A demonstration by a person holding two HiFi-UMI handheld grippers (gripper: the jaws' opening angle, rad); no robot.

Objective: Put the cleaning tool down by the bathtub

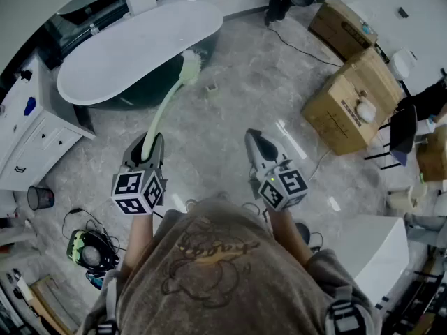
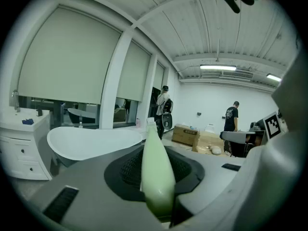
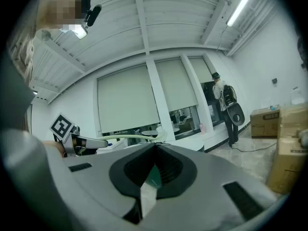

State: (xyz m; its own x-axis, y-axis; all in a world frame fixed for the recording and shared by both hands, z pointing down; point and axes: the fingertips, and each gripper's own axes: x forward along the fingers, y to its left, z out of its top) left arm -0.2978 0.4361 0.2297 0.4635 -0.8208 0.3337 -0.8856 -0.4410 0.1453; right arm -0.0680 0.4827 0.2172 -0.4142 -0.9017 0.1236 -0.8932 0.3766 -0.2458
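Pinching the pale green handle (image 2: 156,172) of the long-handled brush between the left gripper's (image 1: 149,144) fingers (image 2: 86,177), near its butt end. Carrying the right gripper (image 1: 257,144) alongside, fingers pressed together on nothing visible. Holding the brush out roughly level, with the bristle head (image 1: 190,63) apparently off the floor, just at the near edge of the bathtub (image 1: 133,51), not yet down. Reads as the lowering step: tip the head down first until it meets the floor beside the tub wall, then lay the handle flat along the tub, and only then spread the fingers. Avoid releasing from height; looks like a light plastic stick, likely to bounce or roll on hard tile. Steer clear of the small white object (image 1: 211,87) lying on the floor just past the head. Working over a glossy grey marbled tile floor (image 1: 230,110). Around it: white drawer cabinet (image 1: 31,135) left of the tub, small bin (image 1: 40,197) near that, cardboard boxes (image 1: 346,103) and a trailing cable (image 1: 300,44) well off to the right, blinds (image 2: 67,61) drawn over the windows behind the tub, two people (image 2: 232,119) standing far back.
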